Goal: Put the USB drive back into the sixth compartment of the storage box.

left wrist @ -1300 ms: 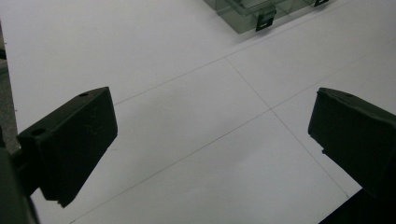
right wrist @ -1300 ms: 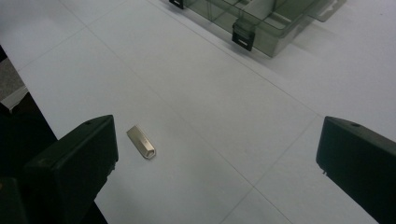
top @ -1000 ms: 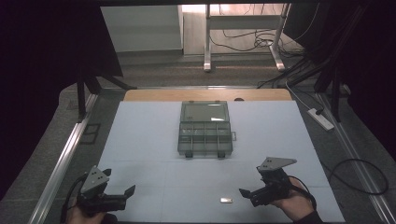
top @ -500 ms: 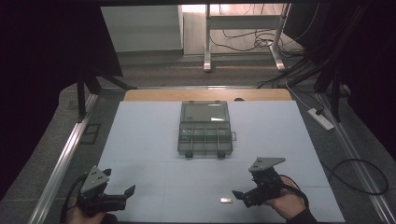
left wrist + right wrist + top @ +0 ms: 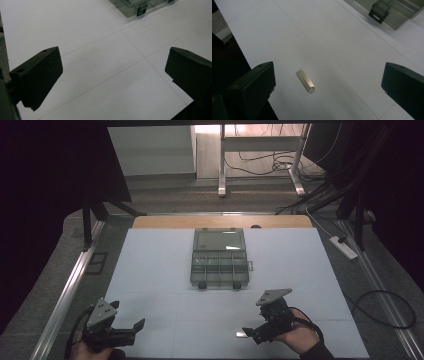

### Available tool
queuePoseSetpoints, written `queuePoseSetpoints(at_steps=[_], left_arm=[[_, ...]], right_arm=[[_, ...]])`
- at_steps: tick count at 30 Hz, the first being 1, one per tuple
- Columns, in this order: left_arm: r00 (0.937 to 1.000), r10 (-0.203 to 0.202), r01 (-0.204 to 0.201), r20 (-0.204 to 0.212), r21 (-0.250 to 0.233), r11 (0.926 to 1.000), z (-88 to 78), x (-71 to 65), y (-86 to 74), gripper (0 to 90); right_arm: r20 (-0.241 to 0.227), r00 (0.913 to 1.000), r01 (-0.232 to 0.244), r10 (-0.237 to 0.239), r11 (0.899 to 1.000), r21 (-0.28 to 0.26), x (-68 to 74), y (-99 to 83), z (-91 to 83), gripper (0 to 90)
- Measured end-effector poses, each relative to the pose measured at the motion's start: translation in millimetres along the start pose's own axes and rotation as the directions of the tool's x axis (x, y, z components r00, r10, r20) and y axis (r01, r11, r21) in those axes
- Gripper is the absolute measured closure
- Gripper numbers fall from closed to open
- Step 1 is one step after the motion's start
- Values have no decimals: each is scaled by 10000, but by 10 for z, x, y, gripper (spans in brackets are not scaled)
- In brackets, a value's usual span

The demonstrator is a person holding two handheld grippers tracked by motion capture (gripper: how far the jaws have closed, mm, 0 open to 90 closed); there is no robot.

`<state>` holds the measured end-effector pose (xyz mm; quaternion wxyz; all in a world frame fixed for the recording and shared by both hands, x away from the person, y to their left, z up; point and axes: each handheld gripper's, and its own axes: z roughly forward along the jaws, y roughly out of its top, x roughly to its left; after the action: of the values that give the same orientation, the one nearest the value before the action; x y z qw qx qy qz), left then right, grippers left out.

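**Right gripper poised over metal stick; left gripper idle at table edge**

A small silver metal stick [image 5: 305, 80], flat and narrow with a hole at one end, is seen lying on the white table surface [image 5: 160, 265] close to the near edge, right of centre. In the high view the same stick [image 5: 242, 334] is found just in front of the right gripper [image 5: 250, 334], which is held in a hand [image 5: 295, 336] at the near right of the table. In the right gripper view the jaws are observed wide apart, one at each side of the frame, with the stick lying on the table between them and nearer the left-hand jaw. No contact between the jaws and the stick is seen; nothing is held.

The left gripper [image 5: 127, 330] is located at the near left corner of the table, well apart from the stick. In the left gripper view its jaws are likewise spread wide, with only bare table surface between them.

A clear plastic compartment box [image 5: 220, 265] is noted at the middle of the table, its lid opened away from the person and its latches facing the near side. One latch [image 5: 377, 12] and a corner of the box appear at the top of the right gripper view, well apart from the stick.
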<state>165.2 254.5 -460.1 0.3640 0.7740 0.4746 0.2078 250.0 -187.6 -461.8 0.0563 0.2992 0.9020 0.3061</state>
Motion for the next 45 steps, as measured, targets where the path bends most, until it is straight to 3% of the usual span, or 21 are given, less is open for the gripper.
queuePoseSetpoints(at_steps=[9,14,22,37,45], left_arm=[[10000,23,-23,8,6,10000,2,-2,1,15],[10000,36,-36,11,15,10000,2,-2,1,15],[10000,43,-43,26,35,10000,2,-2,2,15],[10000,68,-68,54,-17,10000,-2,-1,-1,15],[9999,80,-79,75,-47,10000,-5,-1,-3,15]], right_arm=[[-99,9998,158,-155,9994,301,15,56,91,0],[-73,9997,229,-224,9970,734,42,88,168,0],[-70,9980,629,-625,9910,1185,104,109,308,0],[-212,9940,1092,-1072,9675,2282,164,11,551,1],[38,9853,1637,-1706,9516,2600,203,-54,632,62]])
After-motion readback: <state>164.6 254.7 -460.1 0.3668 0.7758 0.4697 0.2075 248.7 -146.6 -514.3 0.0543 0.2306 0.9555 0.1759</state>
